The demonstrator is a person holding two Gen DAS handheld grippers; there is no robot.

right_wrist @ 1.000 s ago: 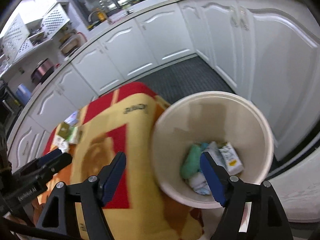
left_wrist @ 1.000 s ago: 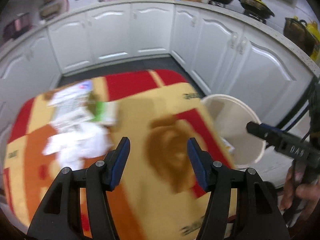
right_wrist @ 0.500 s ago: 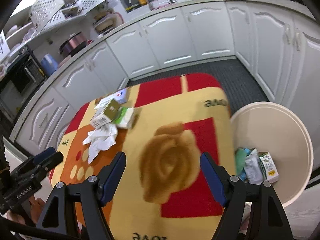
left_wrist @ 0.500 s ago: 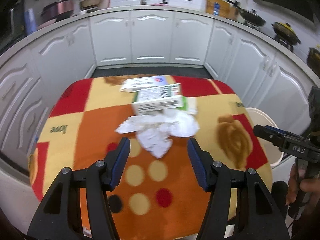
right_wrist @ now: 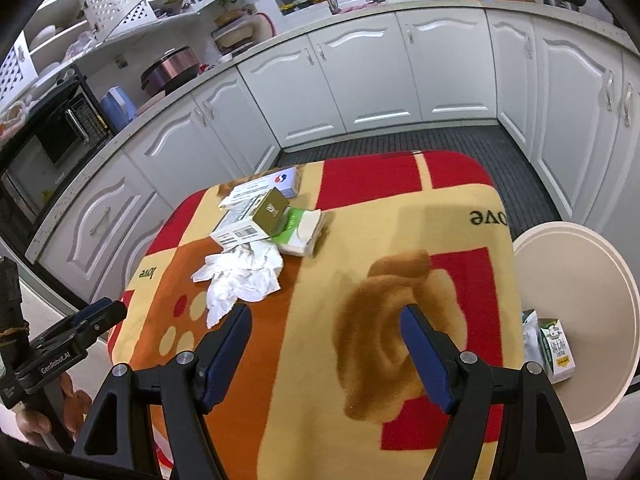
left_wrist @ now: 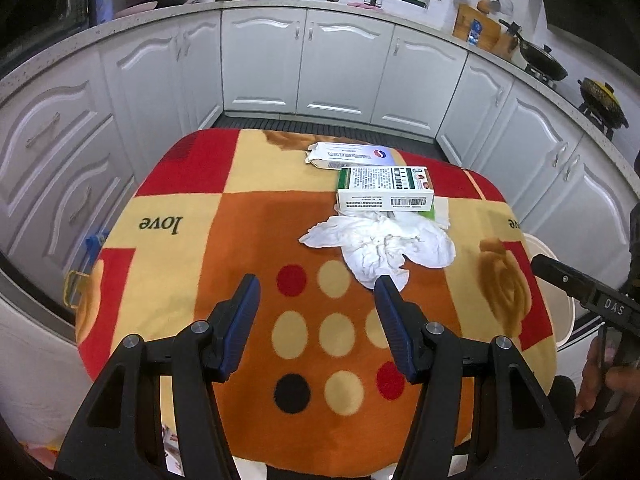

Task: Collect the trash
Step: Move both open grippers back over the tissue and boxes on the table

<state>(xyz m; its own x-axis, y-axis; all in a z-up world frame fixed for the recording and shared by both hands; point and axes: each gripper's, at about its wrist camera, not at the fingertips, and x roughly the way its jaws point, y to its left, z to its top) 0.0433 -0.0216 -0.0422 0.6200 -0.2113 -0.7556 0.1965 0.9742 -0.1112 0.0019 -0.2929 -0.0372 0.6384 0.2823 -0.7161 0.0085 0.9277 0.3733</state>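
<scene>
With some cartons already in the bin (right_wrist: 576, 280), crumpled tissue (left_wrist: 380, 244) and boxes (left_wrist: 384, 194) remain on the worktop (left_wrist: 240, 240); both jaws stand wide, empty.

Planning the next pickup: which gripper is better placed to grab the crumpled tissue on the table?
Left, most likely. The left gripper is open and the crumpled tissue lies just past its right fingertip. The right gripper is also open but points at bare tablecloth, with the tissue off to its left.
</scene>
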